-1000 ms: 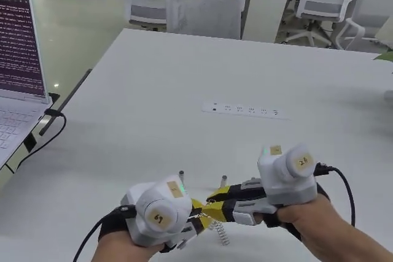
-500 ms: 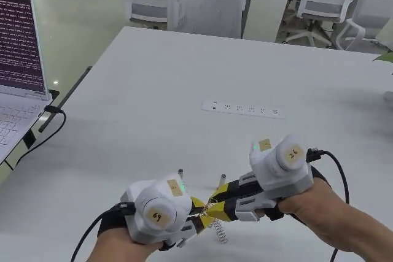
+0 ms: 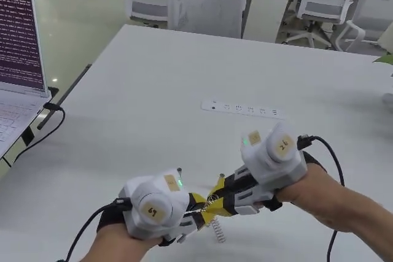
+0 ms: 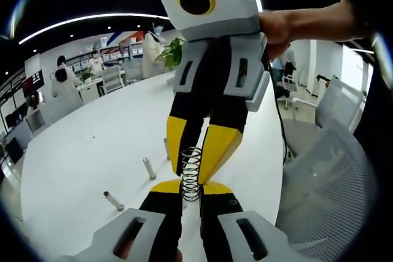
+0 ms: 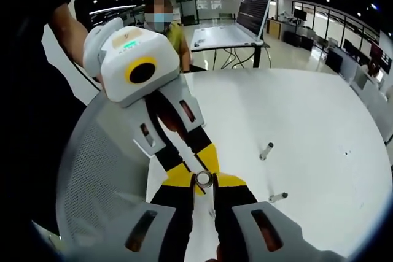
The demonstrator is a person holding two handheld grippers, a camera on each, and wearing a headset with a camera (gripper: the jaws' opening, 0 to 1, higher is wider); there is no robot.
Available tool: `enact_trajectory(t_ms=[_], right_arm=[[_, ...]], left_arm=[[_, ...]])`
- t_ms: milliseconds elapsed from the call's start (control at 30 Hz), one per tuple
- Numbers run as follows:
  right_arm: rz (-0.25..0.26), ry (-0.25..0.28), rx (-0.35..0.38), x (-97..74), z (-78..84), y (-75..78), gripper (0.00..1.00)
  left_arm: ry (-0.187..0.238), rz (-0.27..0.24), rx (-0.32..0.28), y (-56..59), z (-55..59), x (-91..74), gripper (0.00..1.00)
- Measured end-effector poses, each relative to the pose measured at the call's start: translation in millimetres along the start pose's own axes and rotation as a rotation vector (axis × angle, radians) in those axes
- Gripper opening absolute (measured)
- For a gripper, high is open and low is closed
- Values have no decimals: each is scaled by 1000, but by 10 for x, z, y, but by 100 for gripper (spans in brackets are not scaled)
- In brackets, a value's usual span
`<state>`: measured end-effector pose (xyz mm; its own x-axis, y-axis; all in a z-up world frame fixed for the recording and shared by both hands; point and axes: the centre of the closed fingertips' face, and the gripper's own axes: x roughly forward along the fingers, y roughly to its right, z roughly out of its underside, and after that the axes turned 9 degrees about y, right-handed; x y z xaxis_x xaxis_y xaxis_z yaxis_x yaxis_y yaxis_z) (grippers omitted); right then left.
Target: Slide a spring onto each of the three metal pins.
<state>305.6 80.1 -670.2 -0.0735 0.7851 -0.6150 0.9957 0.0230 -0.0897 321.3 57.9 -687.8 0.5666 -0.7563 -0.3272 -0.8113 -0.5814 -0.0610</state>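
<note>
Above a white office table (image 3: 153,90), left gripper (image 4: 191,189) and right gripper (image 5: 206,181) both pinch one spring (image 4: 191,164)

A wide white table (image 3: 153,84) carries the work. A white power strip (image 3: 242,109) lies flat near its middle, well apart from everything else on it. Nearer the person, 2 short metal pins (image 3: 179,171) stand upright on the bare top, close to each other. The left gripper view shows 3 of them in a loose row. A spring (image 3: 217,230) lies on its side on the tabletop near the pins, toward the near edge.
</note>
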Motion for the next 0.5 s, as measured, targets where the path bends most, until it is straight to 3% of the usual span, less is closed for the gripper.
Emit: enact_trajectory(t_ms=[200, 500], right_arm=[[-46, -48, -43, -40, 7, -28, 9], [-142, -162, -175, -76, 31, -91, 9]], left_arm=[[23, 16, -2, 39, -46, 20, 2], [39, 47, -1, 98, -82, 40, 2]])
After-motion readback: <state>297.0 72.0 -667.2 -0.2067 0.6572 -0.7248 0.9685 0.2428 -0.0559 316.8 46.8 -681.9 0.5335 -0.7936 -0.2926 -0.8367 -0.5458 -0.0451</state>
